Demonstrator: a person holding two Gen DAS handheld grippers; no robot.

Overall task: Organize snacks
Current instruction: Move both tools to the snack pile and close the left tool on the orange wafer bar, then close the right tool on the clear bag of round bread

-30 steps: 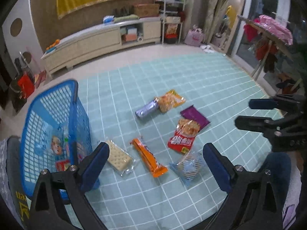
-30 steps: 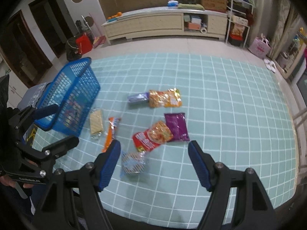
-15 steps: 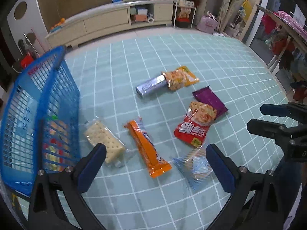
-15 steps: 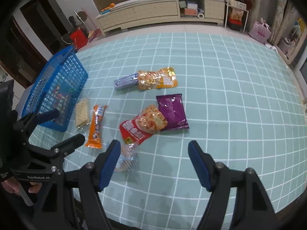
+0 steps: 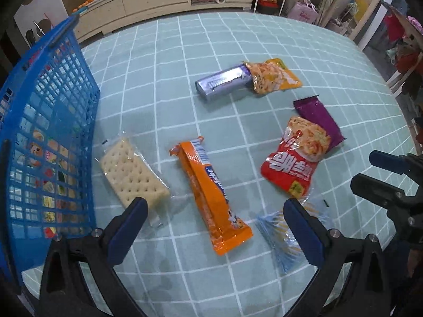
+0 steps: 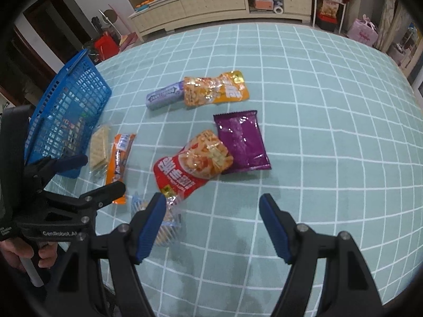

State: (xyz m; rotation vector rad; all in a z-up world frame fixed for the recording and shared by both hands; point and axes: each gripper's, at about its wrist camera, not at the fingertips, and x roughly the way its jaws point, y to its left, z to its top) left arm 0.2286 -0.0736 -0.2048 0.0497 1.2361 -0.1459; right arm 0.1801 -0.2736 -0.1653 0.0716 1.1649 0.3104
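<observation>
Several snack packs lie on a teal checked mat: a cracker pack, an orange bar, a red chips bag overlapping a purple packet, a silver-blue packet, an orange-yellow bag and a clear blue-edged packet. A blue basket holding snacks stands at the left. My left gripper is open above the orange bar's near end. My right gripper is open over bare mat below the red chips bag, its left finger over the clear packet.
A long low cabinet runs along the back wall, with a shelf rack and a pink bag to its right. A hand holds the left gripper's handle beside the basket.
Both grippers have come down toward the mat and tipped more steeply, so the snacks look larger and nearer. Both have stayed open. The snacks have not moved.
</observation>
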